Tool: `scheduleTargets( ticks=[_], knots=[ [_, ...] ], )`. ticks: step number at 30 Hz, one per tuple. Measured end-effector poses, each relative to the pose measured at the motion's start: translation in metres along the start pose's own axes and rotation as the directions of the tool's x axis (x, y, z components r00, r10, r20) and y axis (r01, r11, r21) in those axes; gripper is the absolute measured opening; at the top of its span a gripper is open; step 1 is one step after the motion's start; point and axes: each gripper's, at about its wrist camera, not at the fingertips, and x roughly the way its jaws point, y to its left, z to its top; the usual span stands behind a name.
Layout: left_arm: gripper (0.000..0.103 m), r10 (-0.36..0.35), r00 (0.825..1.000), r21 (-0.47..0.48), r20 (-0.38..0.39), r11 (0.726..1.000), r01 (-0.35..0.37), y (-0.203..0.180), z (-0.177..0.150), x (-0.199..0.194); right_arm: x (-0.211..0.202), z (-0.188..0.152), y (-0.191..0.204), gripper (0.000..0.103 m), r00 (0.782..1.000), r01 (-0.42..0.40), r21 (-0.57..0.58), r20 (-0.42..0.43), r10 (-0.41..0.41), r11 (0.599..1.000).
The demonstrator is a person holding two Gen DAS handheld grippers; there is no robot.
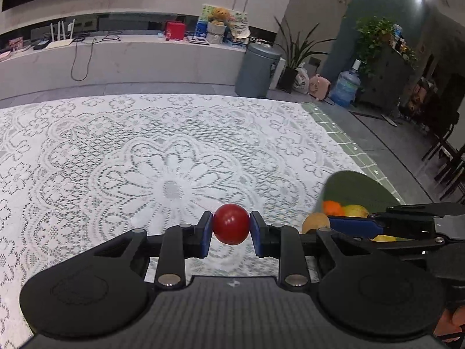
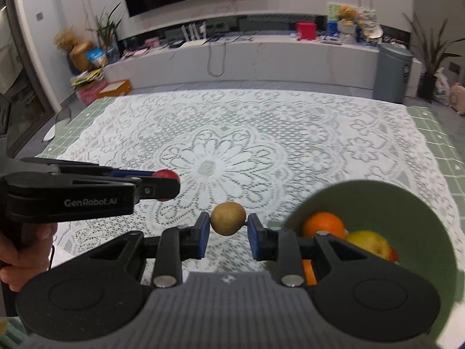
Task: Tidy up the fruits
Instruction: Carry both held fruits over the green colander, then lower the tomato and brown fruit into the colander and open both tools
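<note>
Over the white lace tablecloth (image 2: 221,133), the left gripper (image 1: 231,229) sits farthest left, its blue pads pressed against both sides of a red round fruit (image 1: 231,224); the fruit is pinched between the fingers and held above the cloth. In the right wrist view this same gripper comes in from the left edge with the red fruit at its tip, and the person's hand (image 2: 20,250) wraps its handle.

Just to its right, the right gripper (image 2: 228,232) is narrowed around a tan-brown round fruit (image 2: 228,218), the left pad touching it and the right pad meeting a small nub on its side; the fruit is held off the cloth.

Farther right stands a green bowl (image 2: 407,203), resting on the tablecloth just beside the right gripper. Inside it lie an orange (image 2: 322,224) toward the left wall and a yellow fruit with a reddish patch (image 2: 369,242) touching it on the right. Another orange piece (image 2: 308,272) shows lower in the bowl, mostly hidden by the gripper's linkage, so what it is cannot be told.
</note>
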Motion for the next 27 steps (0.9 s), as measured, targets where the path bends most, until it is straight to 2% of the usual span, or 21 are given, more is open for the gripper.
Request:
scheduleTargets(
  ticks=[13,27],
  knots=[
    [0.031,-0.095,0.995,0.131,-0.008,0.987,0.095,-0.071,-0.008,-0.006,-0.042,-0.035,-0.04,0.025,0.993,0.097,0.1,0.053,-0.103,0.99],
    [0.031,-0.141,0.986,0.251,-0.086,0.955,0.158,-0.128,-0.011,0.033,-0.061,-0.055,-0.083,0.025,0.96,0.254,0.136,0.081,-0.266,0.958]
  ],
)
